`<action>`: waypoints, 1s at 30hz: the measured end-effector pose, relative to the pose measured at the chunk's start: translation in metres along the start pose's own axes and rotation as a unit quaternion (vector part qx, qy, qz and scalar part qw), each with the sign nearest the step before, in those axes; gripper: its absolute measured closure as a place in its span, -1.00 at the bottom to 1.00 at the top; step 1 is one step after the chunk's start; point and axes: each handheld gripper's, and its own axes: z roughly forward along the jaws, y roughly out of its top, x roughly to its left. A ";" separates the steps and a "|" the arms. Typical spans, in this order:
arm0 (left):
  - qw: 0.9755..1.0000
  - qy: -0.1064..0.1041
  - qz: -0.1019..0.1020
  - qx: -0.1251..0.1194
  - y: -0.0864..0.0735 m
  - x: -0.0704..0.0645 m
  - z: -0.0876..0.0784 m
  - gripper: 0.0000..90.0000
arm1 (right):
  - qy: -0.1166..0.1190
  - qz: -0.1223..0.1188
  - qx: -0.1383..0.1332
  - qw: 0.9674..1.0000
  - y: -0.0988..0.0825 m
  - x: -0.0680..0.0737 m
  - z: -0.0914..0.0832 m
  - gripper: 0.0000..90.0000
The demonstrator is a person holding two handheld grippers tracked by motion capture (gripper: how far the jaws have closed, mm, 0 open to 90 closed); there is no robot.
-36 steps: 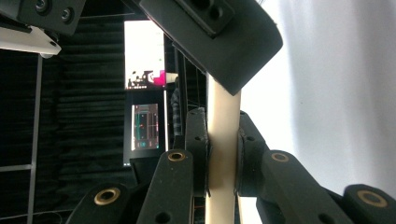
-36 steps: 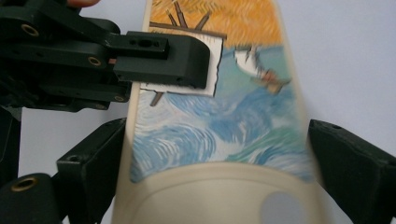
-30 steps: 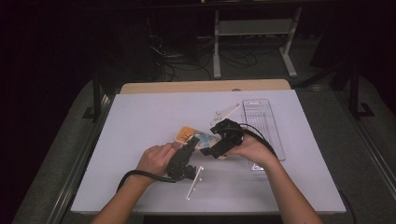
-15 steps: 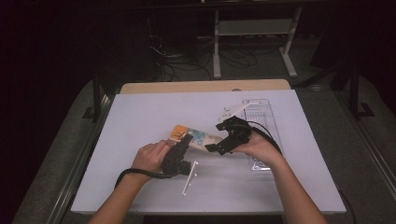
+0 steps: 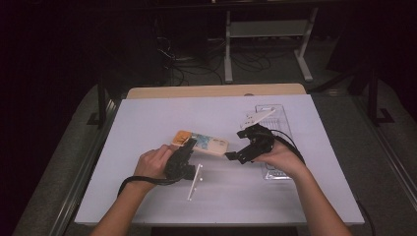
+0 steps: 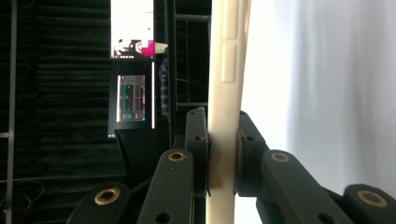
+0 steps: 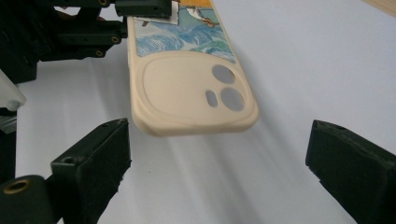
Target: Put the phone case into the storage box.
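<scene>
My right tongs have drawn back, jaws wide, from the phone case. My left tongs pinch its edge above the worktop; right gripper view reveals camera cutouts.

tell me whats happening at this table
A person works with tongs in each hand over a white table. The left tongs are shut on the edge of a cream phone case with a printed sea picture, holding it off the table. The right tongs stand open just short of the case's camera end, not touching it. A clear tray sits behind the right hand, and a thin white strip lies near the left hand.
</scene>
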 end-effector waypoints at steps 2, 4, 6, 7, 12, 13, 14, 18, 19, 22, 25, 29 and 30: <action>1.000 -0.004 -0.008 0.002 -0.001 0.001 0.000 0.76 | -0.001 0.001 -0.001 1.000 -0.003 -0.001 -0.001 -0.87; 1.000 -0.005 -0.015 0.003 -0.001 0.002 0.000 0.76 | -0.006 -0.001 0.002 1.000 -0.005 -0.001 -0.001 -0.87; 1.000 -0.008 -0.021 0.004 -0.002 0.002 0.000 0.76 | -0.012 0.010 0.005 1.000 -0.007 0.000 -0.002 -0.88; 1.000 -0.009 -0.023 0.006 -0.003 0.002 0.000 0.76 | -0.013 0.006 0.004 1.000 -0.008 -0.001 -0.002 -0.89; 0.999 -0.016 -0.045 0.015 -0.005 0.004 0.002 0.76 | -0.017 0.011 0.003 1.000 -0.017 -0.003 -0.003 -0.89; 0.998 -0.017 -0.050 0.015 -0.005 0.005 0.002 0.76 | -0.016 0.018 0.004 1.000 -0.019 -0.003 -0.003 -0.89; 0.998 -0.019 -0.054 0.016 -0.005 0.006 0.002 0.76 | -0.015 0.019 0.002 1.000 -0.020 -0.005 -0.003 -0.89; 0.996 -0.029 -0.086 0.012 -0.005 0.007 0.003 0.76 | -0.017 0.024 -0.001 1.000 -0.022 -0.005 -0.003 -0.89; 0.995 -0.030 -0.091 0.012 -0.006 0.007 0.003 0.76 | -0.019 0.024 0.000 1.000 -0.023 -0.006 -0.002 -0.89; 0.994 -0.039 -0.104 0.015 -0.006 0.008 0.004 0.76 | -0.019 0.026 0.004 0.999 -0.023 -0.005 -0.001 -0.89; 0.992 -0.046 -0.120 0.015 -0.006 0.009 0.004 0.76 | -0.018 0.030 0.006 0.999 -0.022 -0.004 -0.001 -0.88; 0.988 -0.055 -0.142 0.015 -0.005 0.011 0.005 0.76 | -0.018 0.026 0.004 0.999 -0.022 -0.005 -0.001 -0.88; 0.987 -0.059 -0.147 0.014 -0.005 0.012 0.005 0.76 | -0.018 0.026 0.004 0.999 -0.022 -0.005 -0.001 -0.88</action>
